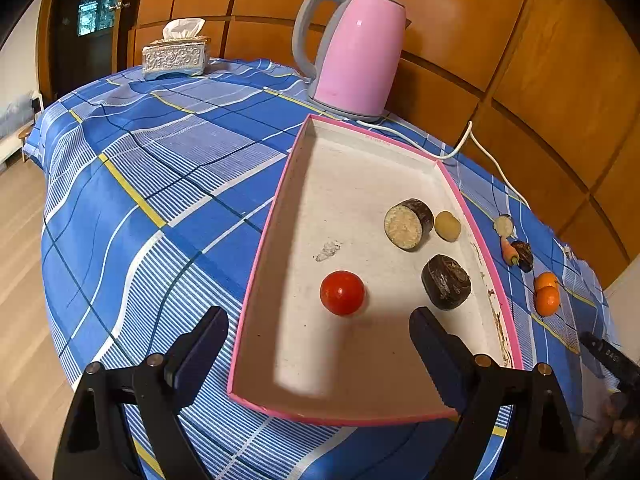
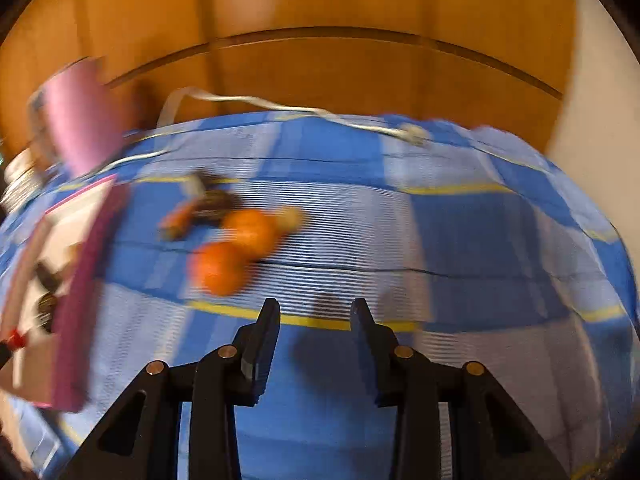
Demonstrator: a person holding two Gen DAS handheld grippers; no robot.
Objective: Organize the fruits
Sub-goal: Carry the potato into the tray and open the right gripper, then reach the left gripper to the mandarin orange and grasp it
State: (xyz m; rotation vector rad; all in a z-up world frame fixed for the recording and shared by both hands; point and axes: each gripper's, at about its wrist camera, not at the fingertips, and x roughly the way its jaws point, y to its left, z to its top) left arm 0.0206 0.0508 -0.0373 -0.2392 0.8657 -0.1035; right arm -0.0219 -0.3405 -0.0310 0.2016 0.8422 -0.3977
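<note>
A pink-rimmed white tray [image 1: 280,208] lies on the blue plaid cloth. In it are a red tomato [image 1: 342,293], two dark eggplant chunks [image 1: 409,224] [image 1: 446,282] and a small yellowish piece [image 1: 447,225]. My left gripper [image 1: 318,330] is open and empty, just in front of the tomato. Outside the tray, to its right, lie two oranges [image 1: 546,294], a carrot piece [image 1: 509,251] and dark pieces [image 1: 523,255]. The right wrist view is blurred: the oranges [image 2: 224,266] lie ahead and left of my open, empty right gripper [image 2: 316,314]. The tray's edge [image 2: 86,280] shows at far left.
A pink kettle [image 1: 356,52] stands behind the tray, its white cord [image 1: 480,148] trailing right along the table's back edge. A tissue box [image 1: 176,56] sits at the far left corner. Wooden wall panels back the table. The cord [image 2: 280,108] also shows in the right wrist view.
</note>
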